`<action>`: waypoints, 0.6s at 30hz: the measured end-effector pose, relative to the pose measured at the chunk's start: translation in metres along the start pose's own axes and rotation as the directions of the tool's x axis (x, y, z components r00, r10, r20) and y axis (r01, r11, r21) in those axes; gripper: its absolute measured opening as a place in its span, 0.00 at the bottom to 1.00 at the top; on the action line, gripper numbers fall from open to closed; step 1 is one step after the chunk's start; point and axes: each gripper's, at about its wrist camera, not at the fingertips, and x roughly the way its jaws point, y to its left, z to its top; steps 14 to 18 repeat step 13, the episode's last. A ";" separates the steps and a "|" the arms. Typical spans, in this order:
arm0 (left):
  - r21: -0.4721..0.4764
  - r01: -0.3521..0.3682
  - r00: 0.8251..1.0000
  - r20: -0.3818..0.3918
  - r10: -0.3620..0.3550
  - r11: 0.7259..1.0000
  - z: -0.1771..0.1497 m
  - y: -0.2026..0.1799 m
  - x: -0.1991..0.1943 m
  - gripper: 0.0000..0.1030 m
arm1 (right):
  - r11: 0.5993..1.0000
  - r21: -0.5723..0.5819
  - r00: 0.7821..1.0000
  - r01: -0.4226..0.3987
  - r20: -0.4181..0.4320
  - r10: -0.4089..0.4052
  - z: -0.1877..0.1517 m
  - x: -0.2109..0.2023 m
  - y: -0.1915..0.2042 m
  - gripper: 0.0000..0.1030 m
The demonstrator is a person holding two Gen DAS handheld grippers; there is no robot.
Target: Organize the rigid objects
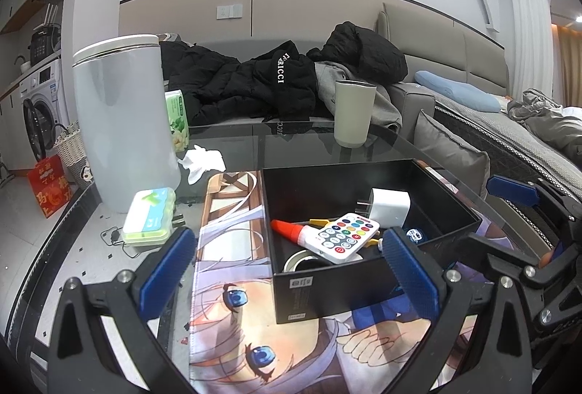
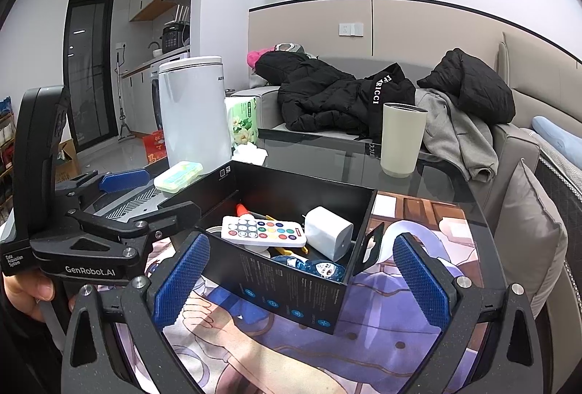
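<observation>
A black open box [image 1: 327, 296] [image 2: 291, 288] sits on an anime-print mat [image 1: 232, 303] [image 2: 400, 314]. It holds a white remote with coloured buttons [image 1: 343, 237] [image 2: 263, 230], a white charger plug [image 1: 387, 205] [image 2: 329, 237], a red-capped glue bottle [image 1: 291, 230], a tape roll [image 1: 302, 259] and a blue packet [image 2: 320, 268]. My left gripper [image 1: 287, 272] is open and empty, its blue pads either side of the box's near wall. My right gripper [image 2: 302, 279] is open and empty in front of the box's near corner. The left gripper also shows in the right wrist view [image 2: 120, 183].
On the glass table stand a tall white canister [image 1: 123, 117] [image 2: 196, 110], a beige cup [image 1: 354, 112] [image 2: 402, 139], a green tissue pack [image 1: 178, 119] [image 2: 243, 119], a green-white case [image 1: 149, 216] [image 2: 178, 176] and a crumpled tissue [image 1: 202, 161]. A sofa with black jackets [image 1: 254, 81] lies behind.
</observation>
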 end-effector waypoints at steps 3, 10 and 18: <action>-0.002 0.000 1.000 -0.001 0.000 1.000 0.000 0.000 -0.001 1.00 | 1.000 0.000 1.000 0.000 0.001 0.000 0.000 0.000 0.000 1.00; -0.002 0.004 1.000 0.000 -0.004 1.000 0.000 0.000 -0.001 1.00 | 1.000 0.000 1.000 0.000 -0.001 0.000 0.000 0.000 0.000 1.00; -0.005 -0.001 1.000 -0.002 0.001 1.000 0.000 0.000 0.000 1.00 | 1.000 -0.001 1.000 -0.001 0.000 0.001 0.000 0.000 0.000 1.00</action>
